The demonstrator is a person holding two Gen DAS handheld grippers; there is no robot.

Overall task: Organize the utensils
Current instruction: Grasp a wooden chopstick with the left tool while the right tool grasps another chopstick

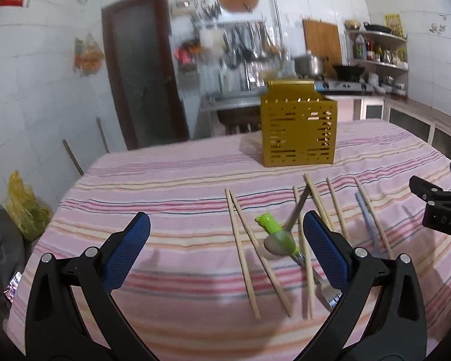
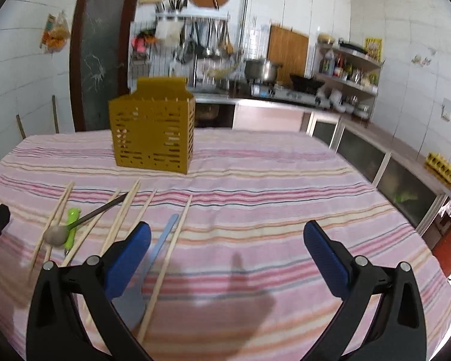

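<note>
While the chopsticks [image 1: 245, 252], a green-handled fork [image 1: 278, 236], a spoon [image 1: 275, 245] and a blue utensil [image 2: 162, 240] lie scattered on the striped tablecloth [image 2: 270, 180], the yellow holder [image 1: 299, 131] stands well behind them. The left gripper [image 1: 225, 252] hovers wide open just left of the fork. The right gripper [image 2: 225, 258], equally spread and empty, has its left finger over the blue utensil.

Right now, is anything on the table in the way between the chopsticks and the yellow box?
No. Only bare striped tablecloth lies between the chopsticks and the yellow box. Both tongs, left and right, are open and hold nothing.
</note>
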